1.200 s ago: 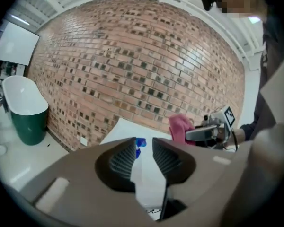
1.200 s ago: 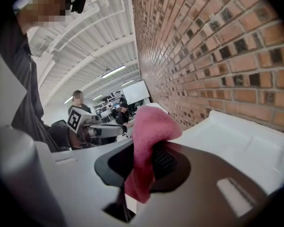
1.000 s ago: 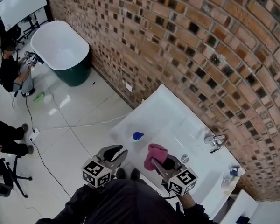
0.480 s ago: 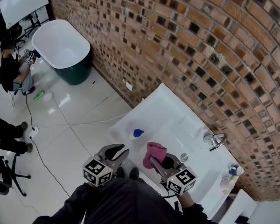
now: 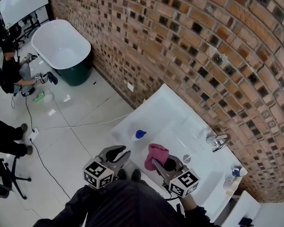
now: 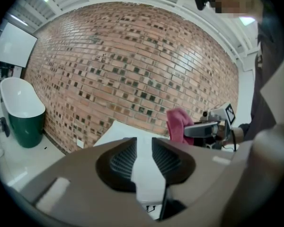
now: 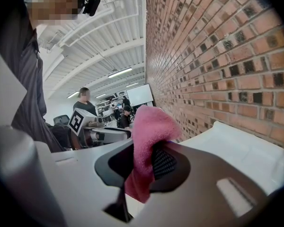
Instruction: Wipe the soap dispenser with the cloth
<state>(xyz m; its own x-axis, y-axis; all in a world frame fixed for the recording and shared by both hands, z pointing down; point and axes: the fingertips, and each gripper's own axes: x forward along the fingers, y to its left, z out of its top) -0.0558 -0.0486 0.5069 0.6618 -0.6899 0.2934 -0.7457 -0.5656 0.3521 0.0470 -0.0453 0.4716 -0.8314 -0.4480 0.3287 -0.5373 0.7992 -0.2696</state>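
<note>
Cloth (image 5: 157,152) gripped in right tongs (image 5: 159,163); left tongs (image 5: 120,151) narrowly parted, empty. Dispenser (image 5: 140,135) sits on the worktop (image 5: 165,110), eleven o'clock from the cloth, between both tongs.

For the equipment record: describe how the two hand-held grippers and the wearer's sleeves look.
The left gripper and the right gripper look alike: smooth grey-beige bodies whose tongs are lined with black ribbed pads. Each carries a white cube printed with black square markers. The person's sleeves are dark.
</note>
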